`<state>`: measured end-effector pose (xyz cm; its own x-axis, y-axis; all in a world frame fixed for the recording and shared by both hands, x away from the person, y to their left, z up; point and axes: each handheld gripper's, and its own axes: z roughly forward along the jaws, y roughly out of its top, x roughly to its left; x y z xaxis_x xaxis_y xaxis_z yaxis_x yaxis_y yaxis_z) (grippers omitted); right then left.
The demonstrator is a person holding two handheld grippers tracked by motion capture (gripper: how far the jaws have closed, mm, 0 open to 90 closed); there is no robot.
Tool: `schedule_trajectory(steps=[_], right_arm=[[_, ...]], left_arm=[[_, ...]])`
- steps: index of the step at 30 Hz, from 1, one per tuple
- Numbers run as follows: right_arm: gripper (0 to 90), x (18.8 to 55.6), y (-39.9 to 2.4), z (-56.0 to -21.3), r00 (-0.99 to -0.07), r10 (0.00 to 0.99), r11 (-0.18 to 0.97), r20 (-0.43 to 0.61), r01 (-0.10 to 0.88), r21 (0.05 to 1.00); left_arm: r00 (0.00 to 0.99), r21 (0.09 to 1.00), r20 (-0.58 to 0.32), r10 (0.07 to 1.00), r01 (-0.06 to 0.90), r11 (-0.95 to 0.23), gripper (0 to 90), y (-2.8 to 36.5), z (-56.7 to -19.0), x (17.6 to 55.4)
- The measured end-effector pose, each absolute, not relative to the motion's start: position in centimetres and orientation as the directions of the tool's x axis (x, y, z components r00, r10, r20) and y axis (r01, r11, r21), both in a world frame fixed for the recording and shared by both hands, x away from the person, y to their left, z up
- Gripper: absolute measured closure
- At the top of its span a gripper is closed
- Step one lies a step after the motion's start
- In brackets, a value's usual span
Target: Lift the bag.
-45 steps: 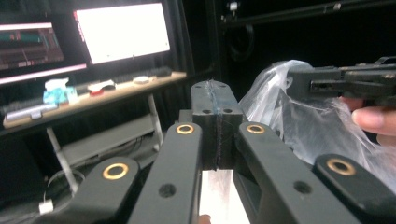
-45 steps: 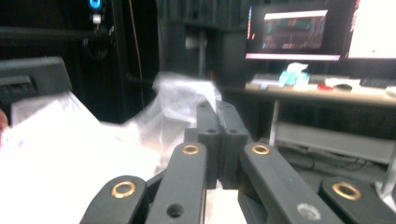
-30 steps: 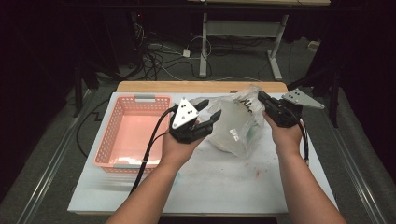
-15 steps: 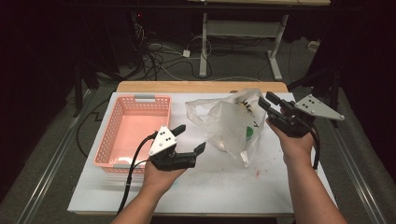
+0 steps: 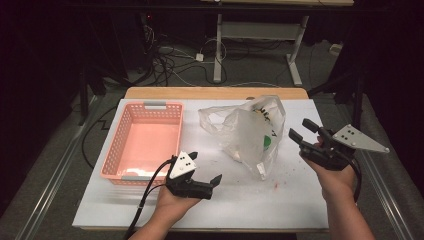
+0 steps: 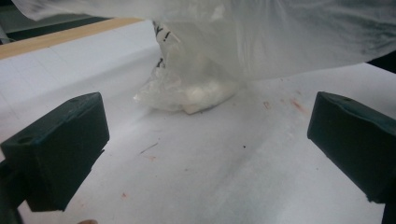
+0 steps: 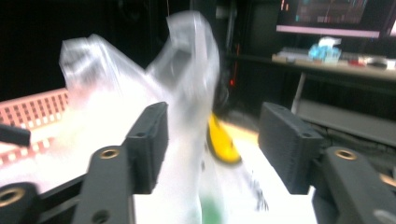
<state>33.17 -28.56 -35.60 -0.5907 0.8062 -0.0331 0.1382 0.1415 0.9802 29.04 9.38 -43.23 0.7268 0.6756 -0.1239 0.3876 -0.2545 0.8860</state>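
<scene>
Your left hand-held gripper (image 5: 204,169) sits low in front of the plastic bag (image 5: 250,132), its jaws just opened wide with nothing between them. Your right hand-held gripper (image 5: 303,130), just right of the bag, has been opening and grips nothing. The bag slumps on the desk (image 5: 250,205), right of the pink basket (image 5: 145,140).

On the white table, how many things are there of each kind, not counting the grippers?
Pink plastic basket with grey handles: 1
Clear thin plastic bag with printed marks: 1
Total: 2
</scene>
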Motion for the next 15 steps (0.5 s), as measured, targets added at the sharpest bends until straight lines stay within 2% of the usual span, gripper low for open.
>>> schedule_trajectory(steps=[9,15], right_arm=[[22.0,33.3,-28.5,-40.1,-0.603,0.798,0.208,-0.015,0.252,0.945],[14.8,32.8,-28.5,-42.8,-0.606,0.795,0.234,0.0,0.307,0.922]], left_arm=[[0.744,0.862,-0.107,0.66,0.4,-0.311,0.0,8.1,-45.1,28.7],[0.743,0.851,-0.113,0.659,0.415,-0.321,0.0,7.6,-46.3,28.8]])
